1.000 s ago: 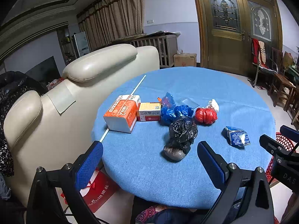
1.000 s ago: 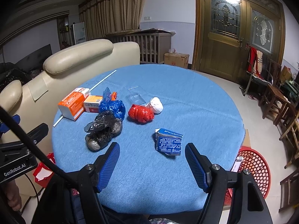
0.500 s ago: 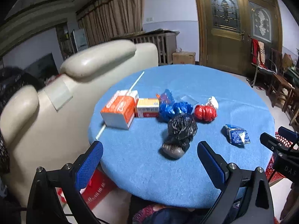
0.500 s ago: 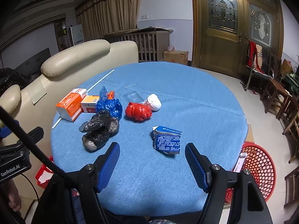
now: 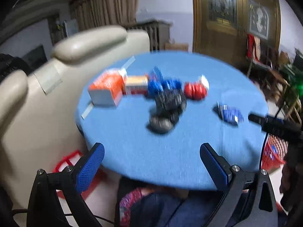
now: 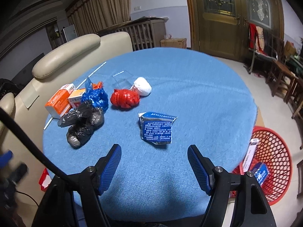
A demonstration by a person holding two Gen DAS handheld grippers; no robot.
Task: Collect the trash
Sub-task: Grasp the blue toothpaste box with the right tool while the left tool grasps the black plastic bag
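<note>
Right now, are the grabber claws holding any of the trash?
No, nothing is held. The left gripper and right gripper are both open and empty, above the near edge of the blue table.

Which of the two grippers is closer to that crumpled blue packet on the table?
Right. The right gripper hangs open just short of the blue packet; the left gripper sits further off, the packet to its right.

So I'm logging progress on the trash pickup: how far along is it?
Barely started. The red basket beside the table already holds a couple of boxes. Both the left gripper and right gripper are open and empty. Still on the table: blue carton, black bag, red bag, white wad, blue bag, orange boxes.
</note>
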